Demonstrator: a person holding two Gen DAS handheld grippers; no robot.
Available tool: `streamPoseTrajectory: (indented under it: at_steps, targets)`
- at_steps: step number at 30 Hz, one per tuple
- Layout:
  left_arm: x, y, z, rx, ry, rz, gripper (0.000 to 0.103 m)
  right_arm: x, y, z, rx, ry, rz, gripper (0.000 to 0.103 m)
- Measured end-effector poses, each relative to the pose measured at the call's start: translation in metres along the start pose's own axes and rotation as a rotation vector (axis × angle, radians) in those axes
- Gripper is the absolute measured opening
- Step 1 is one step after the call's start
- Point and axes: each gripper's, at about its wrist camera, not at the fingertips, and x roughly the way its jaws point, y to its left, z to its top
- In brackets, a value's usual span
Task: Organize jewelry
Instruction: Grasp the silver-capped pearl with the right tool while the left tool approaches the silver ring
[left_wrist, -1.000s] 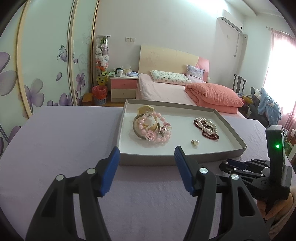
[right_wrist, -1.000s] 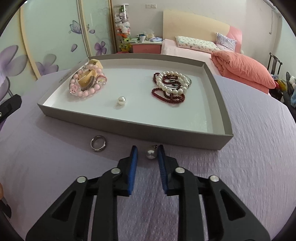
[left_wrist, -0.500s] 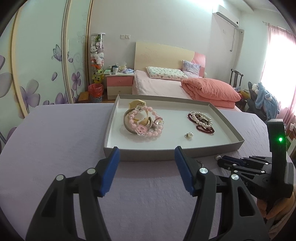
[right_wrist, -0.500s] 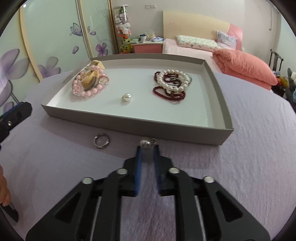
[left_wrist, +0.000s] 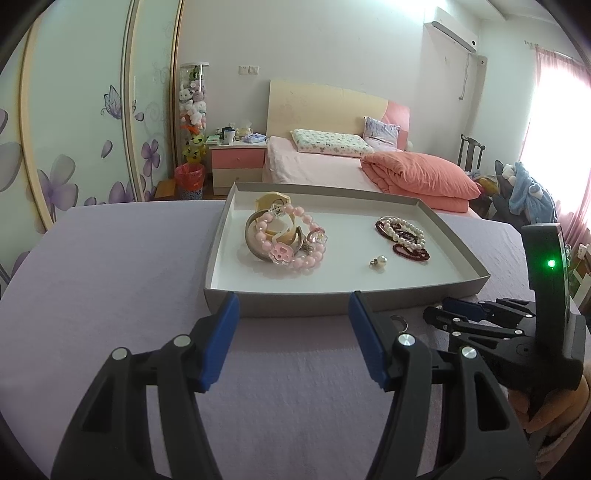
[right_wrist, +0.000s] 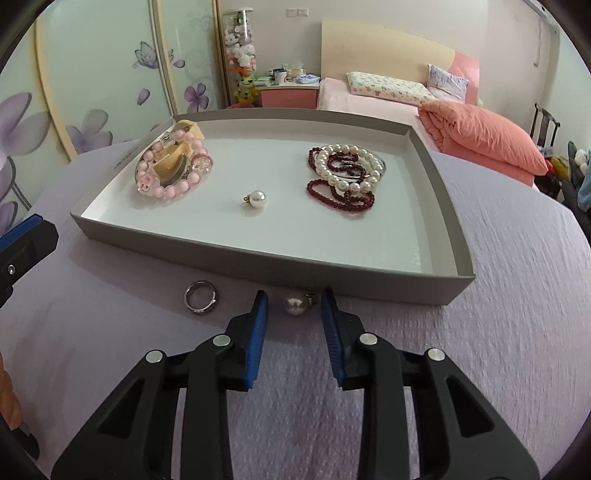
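Right now the right gripper (right_wrist: 294, 308) sits low on the lilac cloth (right_wrist: 498, 295), its blue pads parted a moderate way with a loose pearl earring (right_wrist: 295, 305) lying between them, apparently touching neither pad. That pearl rests on the cloth just outside the near wall of the grey tray (right_wrist: 266, 266). Just left of it, also on the cloth, lies a silver ring (right_wrist: 200, 297).

Over on the other side, the left gripper (left_wrist: 293, 317) hangs wide apart and holds nothing, its tips lined up with the tray's front wall (left_wrist: 295, 304).

Inside the tray, a second pearl earring (right_wrist: 255, 198) sits alone near the middle. Toward the left end there's a pink bead bracelet (right_wrist: 168, 173) heaped over cream-coloured bangles (right_wrist: 173, 164). Toward the right end, a white pearl strand (right_wrist: 349, 166) is tangled with a dark red bead strand (right_wrist: 340, 195).

From the left view, the ring (left_wrist: 399, 322) peeks out beside the left gripper's right finger, with the right gripper (left_wrist: 461, 312) close by.
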Motion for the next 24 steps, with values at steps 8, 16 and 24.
streamPoseTrajectory:
  at_steps: [8, 16, 24]
  targets:
    - [0.001, 0.000, -0.001, 0.000, 0.002, -0.002, 0.061, 0.000, -0.002, 0.001, 0.012, 0.006, 0.015, 0.014]
    - [0.004, -0.006, -0.005, 0.016, 0.013, -0.017, 0.061, -0.003, -0.007, -0.002, 0.027, 0.005, 0.028, 0.014]
    - [0.009, -0.022, -0.010, 0.044, 0.039, -0.053, 0.061, -0.007, -0.020, -0.007, 0.071, 0.004, 0.027, 0.014]
